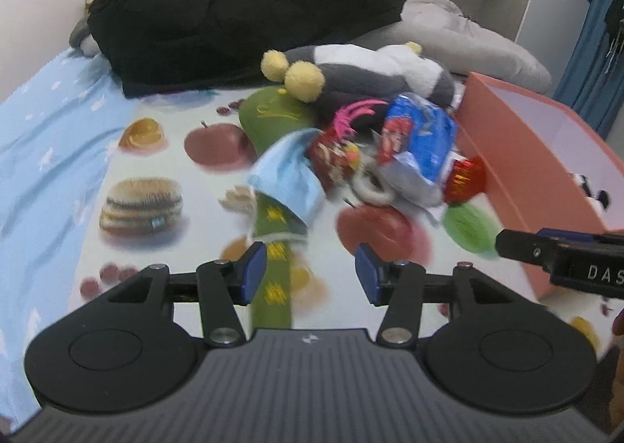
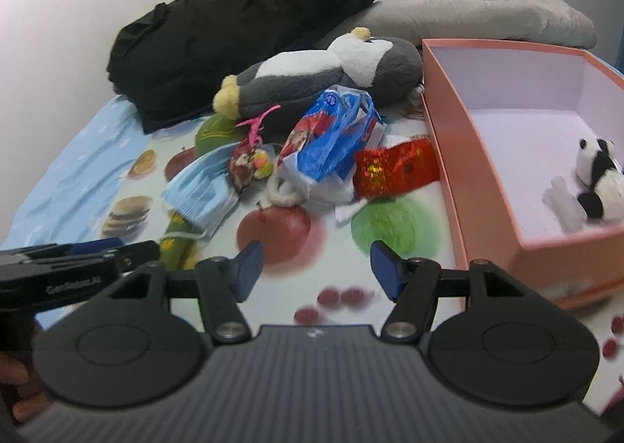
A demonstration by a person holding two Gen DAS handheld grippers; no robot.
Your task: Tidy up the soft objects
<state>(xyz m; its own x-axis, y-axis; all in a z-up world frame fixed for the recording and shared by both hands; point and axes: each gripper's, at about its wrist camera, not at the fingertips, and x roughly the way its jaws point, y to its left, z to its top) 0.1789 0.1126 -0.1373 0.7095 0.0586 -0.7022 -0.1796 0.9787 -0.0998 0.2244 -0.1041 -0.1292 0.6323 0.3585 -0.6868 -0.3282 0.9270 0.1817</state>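
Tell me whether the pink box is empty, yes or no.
No, in the right wrist view a small panda plush lies inside the pink box.

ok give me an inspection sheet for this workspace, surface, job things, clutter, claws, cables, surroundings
surface: bed sheet printed with fruit and burgers, pale blue sheet at its left.
job's things: pink box at the right, open, holding a panda plush; grey and white penguin plush lying on its side behind the pile; blue face masks; green cloth strip partly under the masks.
clutter: blue snack bag, red packet, small toy with pink tuft, all heaped left of the box.
claws: left claw open, empty, over the green strip; right claw open, empty, over the sheet.
cables: nothing seen.
surroundings: black coat and grey bedding at the back, wall at left.
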